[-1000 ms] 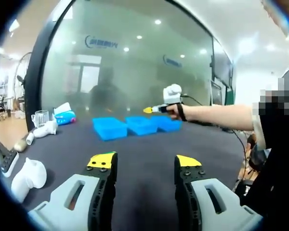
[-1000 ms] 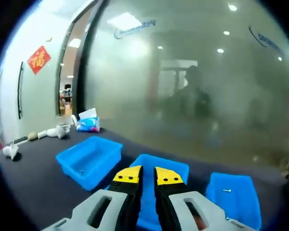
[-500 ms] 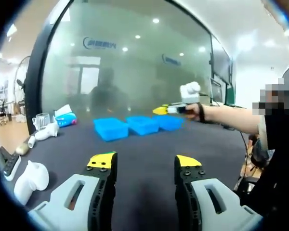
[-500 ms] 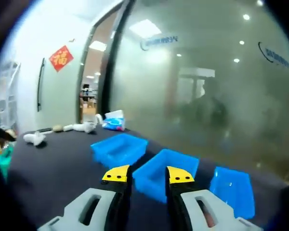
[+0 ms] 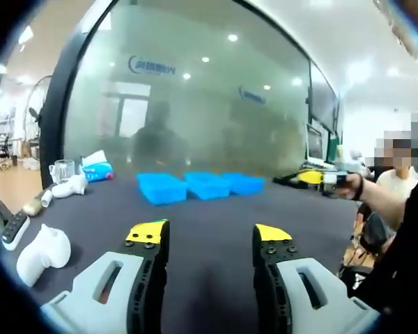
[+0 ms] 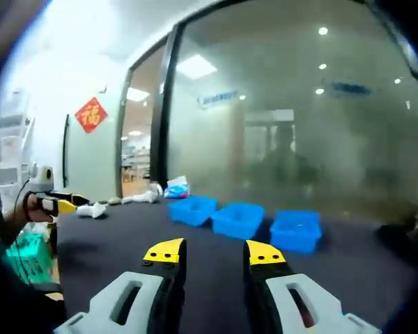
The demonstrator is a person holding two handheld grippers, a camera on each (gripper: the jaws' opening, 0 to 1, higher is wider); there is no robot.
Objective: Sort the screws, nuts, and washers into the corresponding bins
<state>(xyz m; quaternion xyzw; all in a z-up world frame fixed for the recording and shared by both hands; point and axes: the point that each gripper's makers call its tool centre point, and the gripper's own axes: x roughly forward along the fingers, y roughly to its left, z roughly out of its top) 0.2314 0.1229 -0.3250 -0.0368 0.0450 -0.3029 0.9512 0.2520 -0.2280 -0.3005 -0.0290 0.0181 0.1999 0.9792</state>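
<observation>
Blue plastic bins, three of them (image 5: 160, 188) (image 5: 207, 185) (image 5: 242, 183), sit in a row near the far edge of the dark matte table (image 5: 209, 229), just in front of the frosted glass wall (image 5: 195, 90). From my right gripper view the same row (image 6: 193, 209) (image 6: 238, 219) (image 6: 295, 229) lies well ahead of me across bare tabletop. I cannot make out any screws, nuts or washers on the table or in the bins; anything that small is too fine to tell from here.

My left gripper (image 5: 207, 236) hangs over the near part of the table with its yellow-tipped jaws spread wide and nothing between them. My right gripper (image 6: 210, 252) is also empty, its jaws parted with a clear gap. In the left gripper view the right gripper shows off toward the table's right edge (image 5: 319, 178), held away from the bins; in the right gripper view my other hand and gripper (image 6: 45, 202) show at the left.

White moulded plastic pieces (image 5: 40, 252), a clear glass jug (image 5: 59, 170) and a pale blue tissue pack (image 5: 96, 169) lie along the table's left edge.

I judge this as between picks: both grippers are free and none of the hardware is in hand. The next move, I think, calls for finding the loose pieces first, then lowering one pair of jaws around a single small item and closing finely.
</observation>
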